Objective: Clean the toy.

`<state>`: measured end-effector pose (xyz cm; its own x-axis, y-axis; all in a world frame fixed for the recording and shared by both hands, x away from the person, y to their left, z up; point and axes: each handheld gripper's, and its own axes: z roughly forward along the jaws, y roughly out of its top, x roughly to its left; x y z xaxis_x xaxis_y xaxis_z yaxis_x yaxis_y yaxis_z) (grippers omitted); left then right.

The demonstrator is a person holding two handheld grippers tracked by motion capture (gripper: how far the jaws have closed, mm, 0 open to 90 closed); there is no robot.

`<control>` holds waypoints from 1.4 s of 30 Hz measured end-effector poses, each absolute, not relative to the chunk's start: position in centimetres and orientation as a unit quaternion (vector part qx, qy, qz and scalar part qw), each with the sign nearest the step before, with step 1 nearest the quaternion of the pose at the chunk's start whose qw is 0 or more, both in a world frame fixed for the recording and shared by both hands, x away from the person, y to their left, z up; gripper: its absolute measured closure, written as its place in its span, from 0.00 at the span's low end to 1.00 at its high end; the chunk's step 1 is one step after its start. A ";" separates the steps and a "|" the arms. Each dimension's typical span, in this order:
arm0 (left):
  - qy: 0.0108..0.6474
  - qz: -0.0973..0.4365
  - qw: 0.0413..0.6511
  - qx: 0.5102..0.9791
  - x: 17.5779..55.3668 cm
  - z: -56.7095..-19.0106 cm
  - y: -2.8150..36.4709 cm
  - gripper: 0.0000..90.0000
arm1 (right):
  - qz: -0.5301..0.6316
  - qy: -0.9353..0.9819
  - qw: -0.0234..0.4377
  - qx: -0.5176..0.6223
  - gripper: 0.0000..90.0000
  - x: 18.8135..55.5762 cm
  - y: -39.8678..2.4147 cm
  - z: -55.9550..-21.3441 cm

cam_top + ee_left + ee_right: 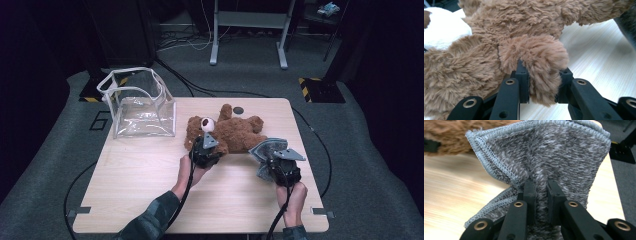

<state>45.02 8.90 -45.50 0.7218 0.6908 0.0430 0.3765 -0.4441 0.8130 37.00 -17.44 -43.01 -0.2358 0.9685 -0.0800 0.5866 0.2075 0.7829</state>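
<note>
My left claw (541, 82) pinches the teddy bear's (225, 132) paw while my right claw (541, 195) clamps the grey cloth (554, 152) above the tabletop (150, 180).

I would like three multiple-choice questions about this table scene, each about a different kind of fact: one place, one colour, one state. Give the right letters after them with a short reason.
1. Where does the clear plastic bag stand on the table?
A. far left corner
B. near right corner
C. on top of the bear

2. What colour is the cloth in the right gripper?
A. red
B. grey
C. yellow

3. What is the state of the left gripper?
A. open above bare wood
B. shut on the cloth
C. shut on a limb of the teddy bear

Answers:
1. A, as the high view shows the bag at the far left, apart from the bear.
2. B, as the right gripper view shows grey knit fabric pinched between the jaws.
3. C, as the left gripper view shows both jaws pressing into a brown furry limb.
</note>
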 end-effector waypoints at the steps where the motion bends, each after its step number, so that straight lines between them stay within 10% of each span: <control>1: 0.321 0.187 0.417 0.830 45.1 -45.3 8.9 0.79 | 0.326 0.719 0.300 0.535 0.89 37.0 -17.1 -42.8; 21: 0.313 0.173 0.403 0.842 46.7 -44.1 9.0 0.79 | 0.342 0.771 0.267 0.466 0.89 44.6 -6.6 -43.6; 42: 0.316 0.168 0.400 0.844 47.1 -43.9 9.8 0.79 | 0.283 0.693 0.341 0.569 0.89 44.6 -16.0 -42.4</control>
